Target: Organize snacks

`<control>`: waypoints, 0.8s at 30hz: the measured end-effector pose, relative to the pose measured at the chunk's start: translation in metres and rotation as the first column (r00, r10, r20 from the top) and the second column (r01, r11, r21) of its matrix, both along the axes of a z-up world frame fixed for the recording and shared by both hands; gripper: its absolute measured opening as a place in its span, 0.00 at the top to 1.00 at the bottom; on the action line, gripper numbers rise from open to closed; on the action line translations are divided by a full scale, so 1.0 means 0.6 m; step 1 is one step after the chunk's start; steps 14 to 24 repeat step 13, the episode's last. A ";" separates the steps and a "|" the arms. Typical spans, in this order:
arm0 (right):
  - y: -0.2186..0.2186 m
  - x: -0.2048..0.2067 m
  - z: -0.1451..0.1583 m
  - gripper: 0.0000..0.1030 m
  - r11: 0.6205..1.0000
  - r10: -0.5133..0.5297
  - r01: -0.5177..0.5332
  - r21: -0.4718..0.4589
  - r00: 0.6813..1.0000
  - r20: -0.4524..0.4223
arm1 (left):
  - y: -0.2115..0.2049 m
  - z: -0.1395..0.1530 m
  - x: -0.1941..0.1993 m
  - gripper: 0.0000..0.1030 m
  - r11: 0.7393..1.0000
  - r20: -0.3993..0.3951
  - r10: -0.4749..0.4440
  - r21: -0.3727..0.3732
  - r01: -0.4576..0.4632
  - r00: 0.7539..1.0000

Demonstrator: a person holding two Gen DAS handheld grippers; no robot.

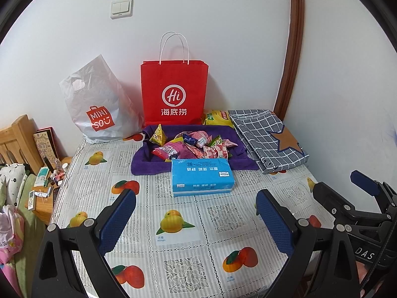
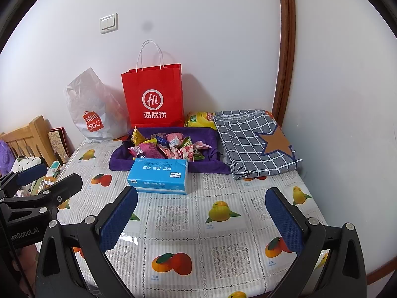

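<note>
The room is bright, with soft, even light. The red bag [image 1: 174, 92] throws a faint shadow on the white wall [image 1: 223, 24] to its right. The shiny tablecloth [image 2: 173, 223] has small white glints. Both pictures bend round at the edges, with black corners. Everything looks sharp. A small grey smudge sits on the right view's wall.

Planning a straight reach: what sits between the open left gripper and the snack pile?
The blue tissue pack, right before the snacks, seen in both wrist views.
</note>
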State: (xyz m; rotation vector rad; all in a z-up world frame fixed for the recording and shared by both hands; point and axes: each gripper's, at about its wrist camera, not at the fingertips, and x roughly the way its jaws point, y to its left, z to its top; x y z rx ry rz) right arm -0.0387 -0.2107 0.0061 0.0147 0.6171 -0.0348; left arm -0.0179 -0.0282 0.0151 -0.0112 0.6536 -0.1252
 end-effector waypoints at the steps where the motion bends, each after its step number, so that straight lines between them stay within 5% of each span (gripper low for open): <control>1: 0.000 0.000 0.000 0.02 1.000 0.000 0.000 0.001 1.000 0.000 | 0.000 0.000 0.000 0.05 1.000 0.000 0.000 0.000 0.000 1.000; 24: 0.001 -0.005 0.003 0.01 1.000 0.004 -0.004 0.000 1.000 0.009 | -0.002 0.004 -0.002 0.05 1.000 0.004 0.015 0.005 -0.016 1.000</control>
